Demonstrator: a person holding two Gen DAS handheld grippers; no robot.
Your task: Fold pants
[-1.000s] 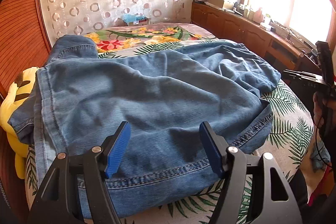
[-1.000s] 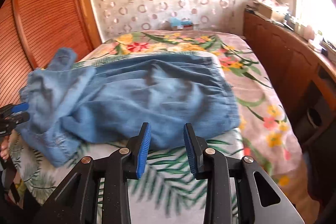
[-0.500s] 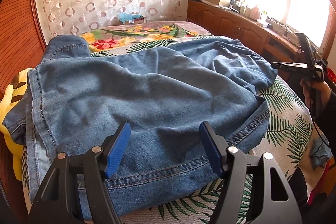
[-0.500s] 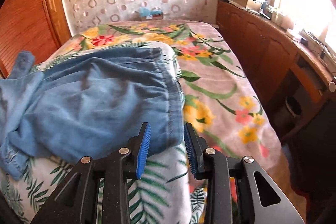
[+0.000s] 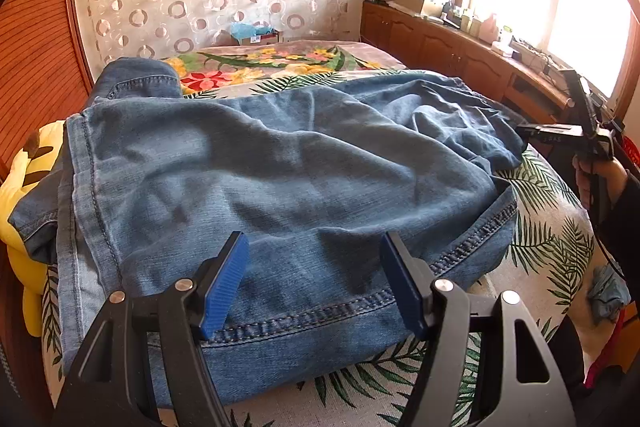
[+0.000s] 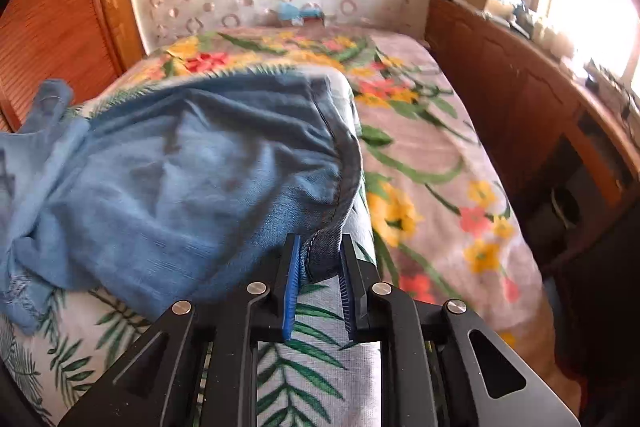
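The blue denim pants (image 5: 288,171) lie rumpled across the near part of the bed (image 6: 432,163), over its leaf-and-flower cover. The left hand-held gripper (image 5: 314,277) hangs with its blue pads spread wide just above the pants' stitched hem at the bed's near edge. The right hand-held gripper (image 6: 318,269) pinches a dark seamed corner of the pants, at the side nearer the wooden cabinets (image 6: 520,99).

Strong daylight floods in from the blown-out white window (image 5: 560,7) on the right, glaring over the brown wooden sideboard (image 6: 520,99), while both fisheye views bend and darken at their rims, and the right wrist view is motion-blurred.
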